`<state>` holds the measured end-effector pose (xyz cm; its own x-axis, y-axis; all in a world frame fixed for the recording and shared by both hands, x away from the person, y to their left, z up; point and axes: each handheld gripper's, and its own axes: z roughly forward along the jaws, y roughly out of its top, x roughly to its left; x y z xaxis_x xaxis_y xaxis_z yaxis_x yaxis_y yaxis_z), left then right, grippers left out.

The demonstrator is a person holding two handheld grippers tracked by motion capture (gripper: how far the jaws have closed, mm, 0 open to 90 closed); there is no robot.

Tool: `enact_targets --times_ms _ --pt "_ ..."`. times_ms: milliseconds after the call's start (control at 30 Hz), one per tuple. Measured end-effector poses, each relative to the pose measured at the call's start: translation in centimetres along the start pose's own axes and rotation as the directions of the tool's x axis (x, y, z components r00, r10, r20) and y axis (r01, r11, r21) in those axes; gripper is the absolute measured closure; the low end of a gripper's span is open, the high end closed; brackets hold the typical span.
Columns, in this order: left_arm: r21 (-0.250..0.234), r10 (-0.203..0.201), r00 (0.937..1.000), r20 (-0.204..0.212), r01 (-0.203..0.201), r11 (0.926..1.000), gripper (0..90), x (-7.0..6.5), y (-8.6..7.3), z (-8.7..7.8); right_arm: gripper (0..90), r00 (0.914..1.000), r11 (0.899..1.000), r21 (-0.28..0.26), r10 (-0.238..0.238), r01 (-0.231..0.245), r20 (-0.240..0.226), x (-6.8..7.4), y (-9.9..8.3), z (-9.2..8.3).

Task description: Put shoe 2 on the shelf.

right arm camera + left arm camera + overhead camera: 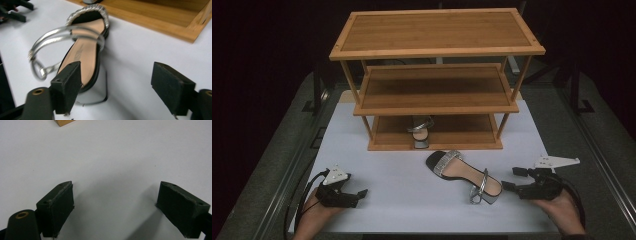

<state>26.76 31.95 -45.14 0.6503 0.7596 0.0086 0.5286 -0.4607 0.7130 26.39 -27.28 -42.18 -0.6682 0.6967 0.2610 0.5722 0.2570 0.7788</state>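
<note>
Judging by the layout, half is done: one sandal [421,131] is already parked on the rack's [436,50] bottom shelf. The second sandal [464,176] is left on the table [402,200], at the rack's 6 o'clock. Right gripper [510,179] is spread at its heel, nothing grasped; left gripper [357,195] is released, empty.

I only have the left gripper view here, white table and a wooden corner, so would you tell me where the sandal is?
Observer: The sandal lies on the white table, in front of the wooden rack.
Operator: Is the right tool holding it?
Observer: No, the right tool is open beside the heel, with nothing between its jaws.
Operator: Is there a second sandal?
Observer: Yes, another sandal stands on the rack's bottom shelf.
</note>
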Motion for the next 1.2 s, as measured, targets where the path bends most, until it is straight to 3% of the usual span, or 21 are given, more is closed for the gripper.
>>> enact_targets --times_ms 233,367,600,767,933,1100,1200 --pt "0.001 0.000 1.0000 0.000 0.000 1.0000 13.1 0.0 0.0 0.0 16.5 0.9994 0.999 0.005 -0.035 0.035 0.002 1.4 -1.6 0.0" --pt "-0.001 -0.002 1.0000 0.000 0.002 1.0000 13.1 0.0 0.0 0.0 15.7 0.9984 0.998 0.033 -0.055 0.055 0.006 1.8 -1.6 0.9" --pt "0.000 0.001 1.0000 -0.001 -0.001 1.0000 13.1 0.0 0.0 0.0 14.6 0.9961 0.996 0.045 -0.078 0.080 -0.039 2.7 -1.0 2.5" --pt "0.000 0.000 1.0000 0.000 0.000 1.0000 13.1 0.0 0.0 0.0 14.7 0.9896 0.986 0.099 -0.132 0.137 -0.056 3.4 -0.6 4.6" --pt "0.001 0.002 1.0000 0.000 -0.002 1.0000 13.1 0.0 0.0 0.0 15.3 0.9870 0.982 0.118 -0.143 0.151 -0.075 3.4 -0.7 5.7" --pt "0.003 0.002 1.0000 -0.001 -0.002 1.0000 13.1 0.0 0.0 0.0 22.5 0.9828 0.976 0.122 -0.177 0.182 -0.053 3.3 -0.5 6.5" --pt "0.003 0.001 1.0000 0.000 -0.001 1.0000 13.1 0.0 0.0 0.0 21.6 0.9826 0.976 0.112 -0.183 0.185 -0.028 2.9 -0.4 6.4"
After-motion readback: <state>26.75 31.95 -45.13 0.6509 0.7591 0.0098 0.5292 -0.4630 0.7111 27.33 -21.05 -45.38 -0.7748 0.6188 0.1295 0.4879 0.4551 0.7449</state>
